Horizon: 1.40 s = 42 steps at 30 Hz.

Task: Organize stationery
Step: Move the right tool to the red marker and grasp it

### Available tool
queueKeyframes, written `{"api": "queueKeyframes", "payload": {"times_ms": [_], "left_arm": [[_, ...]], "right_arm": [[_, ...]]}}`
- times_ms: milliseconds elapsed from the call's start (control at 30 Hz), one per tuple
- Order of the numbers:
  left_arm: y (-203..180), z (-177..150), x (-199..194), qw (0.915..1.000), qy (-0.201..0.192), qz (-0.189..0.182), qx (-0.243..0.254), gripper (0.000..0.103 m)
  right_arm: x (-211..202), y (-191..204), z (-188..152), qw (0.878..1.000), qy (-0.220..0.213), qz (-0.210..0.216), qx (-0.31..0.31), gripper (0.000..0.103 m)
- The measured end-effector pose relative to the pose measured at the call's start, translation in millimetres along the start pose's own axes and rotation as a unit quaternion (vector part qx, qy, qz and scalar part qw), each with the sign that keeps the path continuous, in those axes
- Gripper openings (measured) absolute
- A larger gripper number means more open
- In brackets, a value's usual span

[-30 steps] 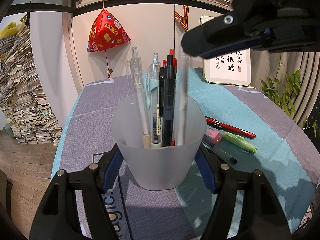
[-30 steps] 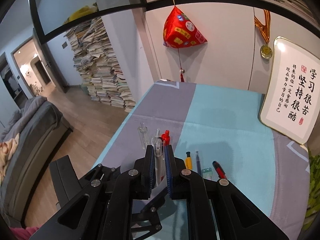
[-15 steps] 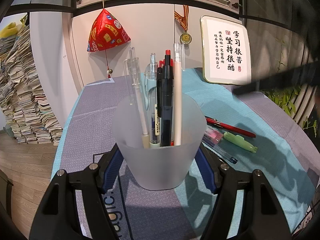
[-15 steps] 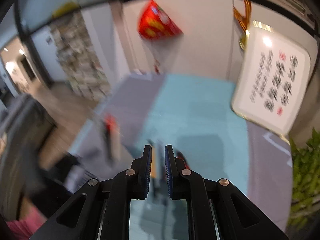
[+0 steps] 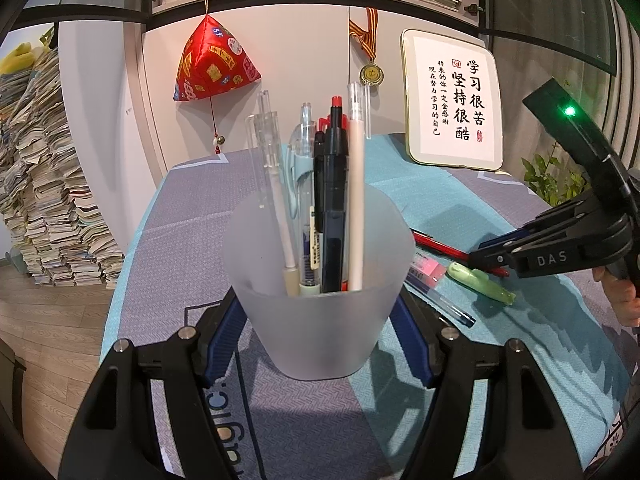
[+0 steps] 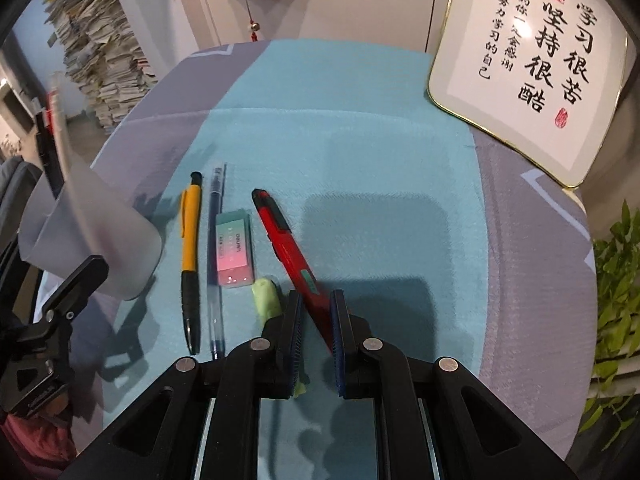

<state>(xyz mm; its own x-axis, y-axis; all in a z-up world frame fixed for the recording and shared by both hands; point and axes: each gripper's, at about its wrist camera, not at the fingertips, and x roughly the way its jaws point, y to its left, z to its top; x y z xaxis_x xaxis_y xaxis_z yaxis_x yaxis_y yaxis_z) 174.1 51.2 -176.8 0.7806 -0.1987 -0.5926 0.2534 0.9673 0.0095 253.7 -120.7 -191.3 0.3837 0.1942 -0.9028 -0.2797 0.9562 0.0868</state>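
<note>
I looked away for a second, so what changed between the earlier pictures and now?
The right gripper let go of the white pen into the cup, then swung down over the red pen, jaws open. The left gripper still holds the cup.

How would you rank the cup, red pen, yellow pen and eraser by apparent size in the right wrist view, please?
1. Cup: largest, though partly cut off at the left.
2. Red pen and yellow pen: look alike; the red pen's near end is hidden between the right gripper's fingers, so unranked.
3. Eraser: smallest.
</note>
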Motion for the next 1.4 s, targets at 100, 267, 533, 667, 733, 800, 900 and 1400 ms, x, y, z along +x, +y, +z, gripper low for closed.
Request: {"api": "queueKeyframes", "payload": {"times_ms": [100, 267, 533, 667, 733, 800, 900, 1400], "left_arm": [[0, 0, 0, 1.0, 0.0, 0.0, 0.0, 0.069], [0, 0, 0, 1.0, 0.0, 0.0, 0.0, 0.069], [0, 0, 0, 1.0, 0.0, 0.0, 0.0, 0.069], [0, 0, 0, 1.0, 0.0, 0.0, 0.0, 0.069], [0, 0, 0, 1.0, -0.001, 0.0, 0.0, 0.069], [0, 0, 0, 1.0, 0.0, 0.0, 0.0, 0.069], [0, 0, 0, 1.0, -0.001, 0.001, 0.001, 0.069], [0, 0, 0, 1.0, -0.001, 0.001, 0.001, 0.069]], "right_arm": [[1, -3, -1, 1.0, -0.002, 0.003, 0.004, 0.015], [1, -4, -3, 1.0, -0.005, 0.004, 0.003, 0.015], [2, -10, -4, 0.999, -0.003, -0.037, 0.019, 0.015], [-5, -31, -11, 0.997, -0.003, -0.049, 0.066, 0.014], [-11, -41, -18, 0.995, -0.001, -0.054, 0.079, 0.014], [-15, -45, -27, 0.995, 0.007, -0.061, 0.078, 0.014], [-21, -46, -42, 0.995, 0.022, -0.072, 0.067, 0.014], [-37, -50, -46, 0.996, 0.011, -0.056, 0.07, 0.041]]}}
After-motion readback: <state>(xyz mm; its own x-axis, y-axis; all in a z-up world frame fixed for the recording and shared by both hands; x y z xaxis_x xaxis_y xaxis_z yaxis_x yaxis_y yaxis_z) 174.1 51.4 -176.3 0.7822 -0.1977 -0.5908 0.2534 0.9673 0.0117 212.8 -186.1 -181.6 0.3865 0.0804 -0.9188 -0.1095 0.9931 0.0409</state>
